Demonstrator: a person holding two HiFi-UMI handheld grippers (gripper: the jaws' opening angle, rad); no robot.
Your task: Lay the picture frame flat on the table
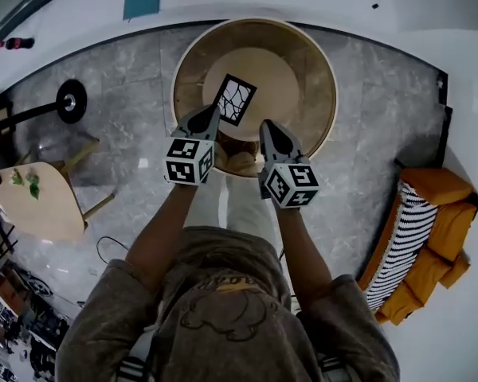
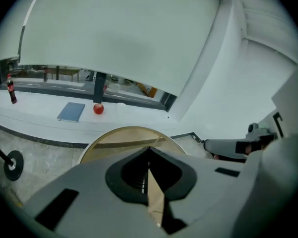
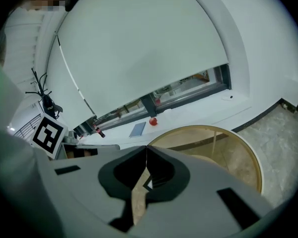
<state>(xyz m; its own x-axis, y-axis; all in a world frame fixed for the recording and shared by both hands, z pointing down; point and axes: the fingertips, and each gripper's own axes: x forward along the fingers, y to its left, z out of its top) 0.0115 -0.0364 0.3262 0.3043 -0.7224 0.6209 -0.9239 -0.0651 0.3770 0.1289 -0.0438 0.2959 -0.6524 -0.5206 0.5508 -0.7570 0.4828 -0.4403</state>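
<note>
Left claw (image 1: 213,113) and right claw (image 1: 268,126), both clenched empty, have the picture frame (image 1: 236,99) just ahead, nearer the left claw.

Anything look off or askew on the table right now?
Nothing stands out. The picture frame looks to lie flat near the middle of the round table, turned at a slant but whole. The left gripper and the right gripper are both shut and empty.

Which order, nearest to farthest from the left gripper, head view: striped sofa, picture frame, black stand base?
1. picture frame, just ahead of the left gripper.
2. black stand base, floor, far left.
3. striped sofa, floor, lower right.
</note>
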